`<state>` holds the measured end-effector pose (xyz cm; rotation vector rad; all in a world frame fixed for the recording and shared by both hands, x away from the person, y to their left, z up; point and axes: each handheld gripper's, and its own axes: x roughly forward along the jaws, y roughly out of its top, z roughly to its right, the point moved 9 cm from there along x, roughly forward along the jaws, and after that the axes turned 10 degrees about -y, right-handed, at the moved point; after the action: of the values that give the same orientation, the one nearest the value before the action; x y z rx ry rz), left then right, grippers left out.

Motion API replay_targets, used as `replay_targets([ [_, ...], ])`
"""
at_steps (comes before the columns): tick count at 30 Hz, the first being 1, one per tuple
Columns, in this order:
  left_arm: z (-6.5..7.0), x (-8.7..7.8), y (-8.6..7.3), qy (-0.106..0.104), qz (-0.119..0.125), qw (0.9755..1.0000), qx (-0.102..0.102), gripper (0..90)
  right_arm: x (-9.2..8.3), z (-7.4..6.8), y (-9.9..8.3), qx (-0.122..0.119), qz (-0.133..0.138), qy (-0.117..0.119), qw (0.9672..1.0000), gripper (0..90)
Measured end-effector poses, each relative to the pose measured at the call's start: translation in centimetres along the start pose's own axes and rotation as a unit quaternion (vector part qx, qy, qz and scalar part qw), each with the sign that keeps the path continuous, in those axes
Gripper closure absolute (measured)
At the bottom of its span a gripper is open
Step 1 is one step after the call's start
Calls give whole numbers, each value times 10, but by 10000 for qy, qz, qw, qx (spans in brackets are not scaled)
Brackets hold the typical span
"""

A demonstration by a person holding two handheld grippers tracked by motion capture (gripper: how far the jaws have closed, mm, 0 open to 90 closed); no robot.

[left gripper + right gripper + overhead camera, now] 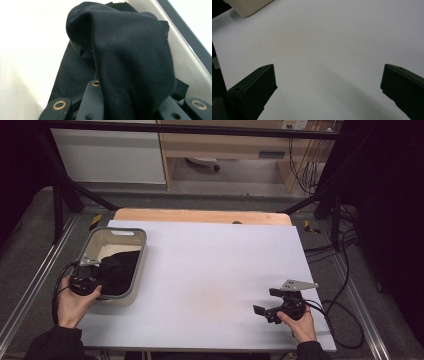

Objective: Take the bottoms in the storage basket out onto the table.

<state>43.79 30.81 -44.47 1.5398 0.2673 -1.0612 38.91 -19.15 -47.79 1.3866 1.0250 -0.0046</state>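
Fingers of our left gripper [86, 279] are closed on the black cloth [130, 55], which drapes up and over them, inside the grey bin [141, 251]; we'd guess it's mid-lift, w/ the rest of the cloth piled in the bin just beyond the tips. Our right gripper [272, 307] hangs low over bare table, jaws wide apart, nothing btwn them, prob. waiting for a hand-off. White tabletop [210, 265] ahead of both; wood edge, metal frame rails, cables and grey floor around.

White table [210, 270] carries a grey bin [135, 270], seemingly plastic.
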Motion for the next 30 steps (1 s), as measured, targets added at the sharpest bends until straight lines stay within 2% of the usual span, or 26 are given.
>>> replay_targets([
  [19, 0, -19, 12, -28, 534, 9986, -48, 807, 0, 0, 0, 6, 3, 1, 10000, 7],
  [30, 3, -25, 17, -28, 691, 9976, 37, 808, 0, 0, 0, 4, 5, 6, 10000, 7],
])
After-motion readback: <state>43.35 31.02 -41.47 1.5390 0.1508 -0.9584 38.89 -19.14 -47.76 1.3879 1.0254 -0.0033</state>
